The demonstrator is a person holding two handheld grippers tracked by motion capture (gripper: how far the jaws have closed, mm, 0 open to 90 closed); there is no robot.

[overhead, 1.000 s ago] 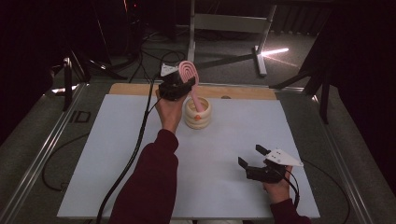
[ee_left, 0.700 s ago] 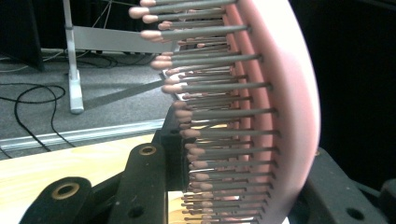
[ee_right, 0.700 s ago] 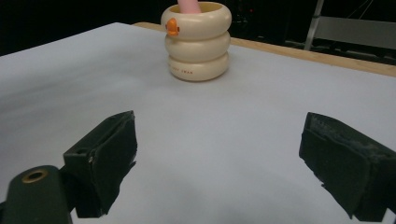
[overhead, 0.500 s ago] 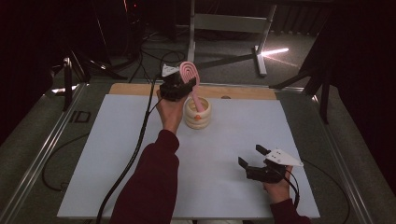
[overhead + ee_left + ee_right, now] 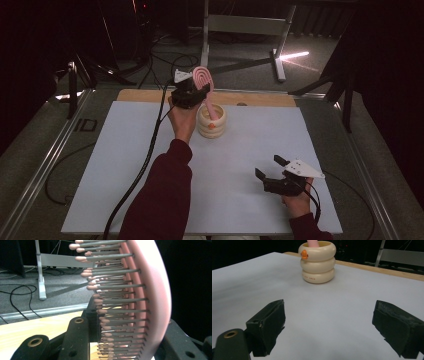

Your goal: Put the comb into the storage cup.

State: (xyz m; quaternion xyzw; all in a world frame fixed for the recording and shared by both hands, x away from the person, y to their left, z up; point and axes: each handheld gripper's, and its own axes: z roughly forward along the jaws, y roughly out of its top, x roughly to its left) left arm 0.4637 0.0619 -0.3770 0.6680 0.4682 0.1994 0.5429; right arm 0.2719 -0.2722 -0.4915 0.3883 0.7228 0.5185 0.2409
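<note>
I've got the left gripper (image 5: 196, 94) up at the far side of the white mat (image 5: 125, 165), its jaws clamped on the head of a pink hairbrush (image 5: 203, 80). From the high view the brush stands nearly upright, tilted a little, with its handle running down into the cream cup (image 5: 211, 121) just beside my left hand (image 5: 182, 120). In the left gripper view the brush head (image 5: 150, 297) sits right between the black jaws, its grey bristles with pink tips pointing off to the left of that view. The right gripper view catches the pink handle (image 5: 313, 243) poking out of the cup's (image 5: 318, 262) mouth. The cup looks like three stacked rings, with a small orange mark near its rim. It stands on the mat close to the wooden strip (image 5: 260, 98) along the far edge.

My right gripper (image 5: 272, 170) is well apart from all that, low over the near right part of the mat. Its jaws stand wide with nothing between them, pointing toward the cup.
</note>
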